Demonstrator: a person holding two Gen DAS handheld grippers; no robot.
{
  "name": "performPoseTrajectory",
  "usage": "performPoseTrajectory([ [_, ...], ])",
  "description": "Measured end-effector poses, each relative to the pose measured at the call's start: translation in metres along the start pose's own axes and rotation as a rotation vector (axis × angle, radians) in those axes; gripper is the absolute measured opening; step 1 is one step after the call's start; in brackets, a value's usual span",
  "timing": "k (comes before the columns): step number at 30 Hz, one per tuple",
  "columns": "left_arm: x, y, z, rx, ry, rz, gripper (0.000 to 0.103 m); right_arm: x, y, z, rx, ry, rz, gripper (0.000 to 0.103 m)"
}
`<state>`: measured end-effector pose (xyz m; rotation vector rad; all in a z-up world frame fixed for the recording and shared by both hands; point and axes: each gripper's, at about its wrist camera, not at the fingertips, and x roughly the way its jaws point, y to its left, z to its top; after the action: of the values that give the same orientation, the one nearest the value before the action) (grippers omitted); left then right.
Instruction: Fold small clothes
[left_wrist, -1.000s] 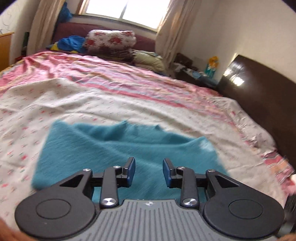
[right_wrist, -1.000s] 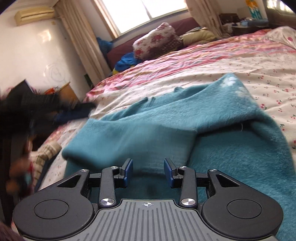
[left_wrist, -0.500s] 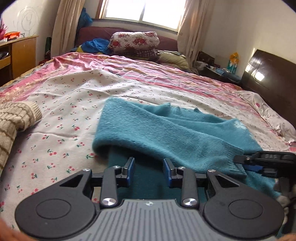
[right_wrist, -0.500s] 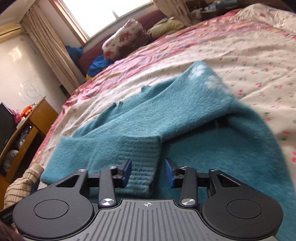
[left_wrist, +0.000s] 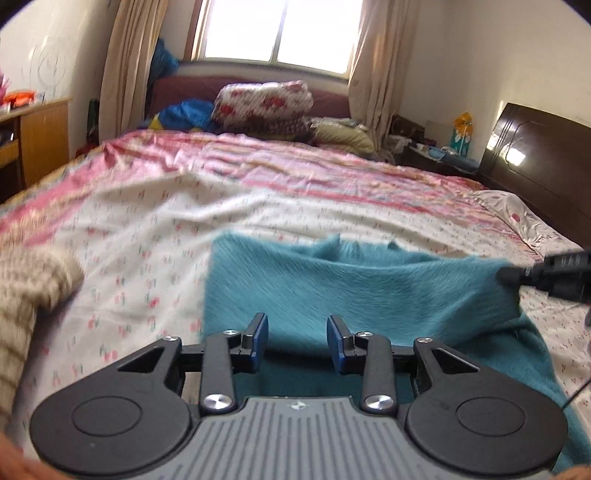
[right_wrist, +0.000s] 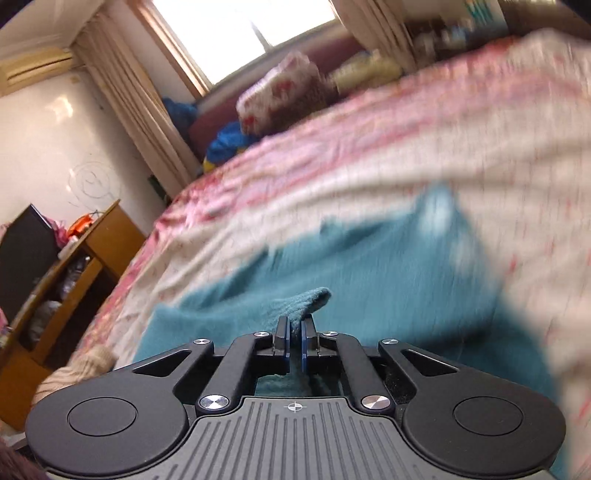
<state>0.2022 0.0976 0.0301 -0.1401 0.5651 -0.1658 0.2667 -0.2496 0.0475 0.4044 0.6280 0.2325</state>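
Observation:
A teal fuzzy sweater (left_wrist: 354, 288) lies on the flowered bedsheet, one sleeve folded across its body. My left gripper (left_wrist: 297, 332) is open and empty, low over the sweater's near edge. My right gripper (right_wrist: 294, 334) is shut on the sweater's sleeve cuff (right_wrist: 308, 301), which sticks up between the blue pads. The rest of the sweater (right_wrist: 388, 266) spreads blurred beyond it. In the left wrist view the right gripper (left_wrist: 554, 271) shows at the right edge, holding the lifted fabric.
A beige striped knit garment (left_wrist: 26, 295) lies on the bed at the left; it also shows in the right wrist view (right_wrist: 81, 369). A wooden desk (right_wrist: 70, 280) stands left of the bed, a dark headboard (left_wrist: 539, 162) at the right. Bedding is piled (left_wrist: 262, 103) under the window.
My right gripper has closed on the sleeve cuff and lifted it. Both views have shifted; the left gripper has stayed open over the sweater's near edge.

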Motion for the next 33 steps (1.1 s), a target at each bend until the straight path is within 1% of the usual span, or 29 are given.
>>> performPoseTrajectory([
  [1, 0.001, -0.001, 0.005, 0.005, -0.016, 0.003, 0.047, -0.001, 0.0, 0.009, -0.014, -0.02, -0.014, 0.005],
  [3, 0.008, -0.003, 0.012, 0.009, -0.041, 0.005, 0.051, 0.002, -0.001, 0.022, -0.038, -0.041, -0.045, 0.005],
  [5, 0.021, -0.003, 0.016, 0.014, -0.033, 0.02, 0.051, 0.014, -0.004, 0.026, -0.065, -0.035, -0.097, 0.005],
  [7, 0.039, -0.003, 0.015, 0.028, -0.003, 0.048, 0.051, 0.033, -0.008, 0.024, -0.101, -0.004, -0.168, 0.005],
  [9, 0.057, -0.001, 0.009, 0.051, 0.042, 0.087, 0.051, 0.053, -0.015, 0.015, -0.114, 0.058, -0.228, 0.005],
  [11, 0.072, 0.001, 0.001, 0.08, 0.101, 0.11, 0.051, 0.067, -0.018, 0.004, -0.15, 0.108, -0.272, 0.007],
  [12, 0.073, 0.001, -0.004, 0.1, 0.106, 0.116, 0.051, 0.07, -0.019, 0.0, -0.157, 0.117, -0.279, 0.009],
  [13, 0.071, -0.002, -0.005, 0.124, 0.101, 0.118, 0.051, 0.07, -0.021, -0.002, -0.148, 0.115, -0.277, 0.011],
  [15, 0.066, -0.005, -0.004, 0.148, 0.102, 0.123, 0.051, 0.061, -0.023, 0.0, -0.125, 0.083, -0.272, 0.012],
  [18, 0.057, -0.006, 0.002, 0.126, 0.085, 0.099, 0.051, 0.037, -0.014, 0.006, -0.159, -0.01, -0.309, 0.012],
  [20, 0.053, -0.009, 0.008, 0.124, 0.061, 0.095, 0.051, 0.026, -0.005, 0.006, -0.182, -0.034, -0.263, 0.012],
  [22, 0.055, -0.012, 0.011, 0.125, 0.053, 0.097, 0.051, 0.028, 0.005, 0.002, -0.203, -0.012, -0.192, 0.012],
  [24, 0.059, -0.013, 0.01, 0.121, 0.061, 0.101, 0.051, 0.037, 0.013, -0.006, -0.238, 0.021, -0.153, 0.012],
  [25, 0.063, -0.013, 0.008, 0.121, 0.077, 0.1, 0.051, 0.044, 0.015, -0.011, -0.255, 0.044, -0.151, 0.012],
  [26, 0.068, -0.012, 0.005, 0.124, 0.103, 0.101, 0.051, 0.053, 0.014, -0.016, -0.269, 0.078, -0.168, 0.012],
  [27, 0.071, -0.01, 0.002, 0.127, 0.124, 0.108, 0.051, 0.063, 0.01, -0.02, -0.273, 0.116, -0.201, 0.012],
  [28, 0.073, -0.009, -0.001, 0.134, 0.127, 0.111, 0.051, 0.071, 0.004, -0.024, -0.266, 0.141, -0.227, 0.01],
  [30, 0.07, -0.011, -0.003, 0.153, 0.123, 0.115, 0.051, 0.071, -0.002, -0.025, -0.251, 0.132, -0.214, 0.009],
  [33, 0.06, -0.011, 0.002, 0.128, 0.107, 0.107, 0.051, 0.055, 0.003, -0.021, -0.232, 0.098, -0.196, 0.013],
])
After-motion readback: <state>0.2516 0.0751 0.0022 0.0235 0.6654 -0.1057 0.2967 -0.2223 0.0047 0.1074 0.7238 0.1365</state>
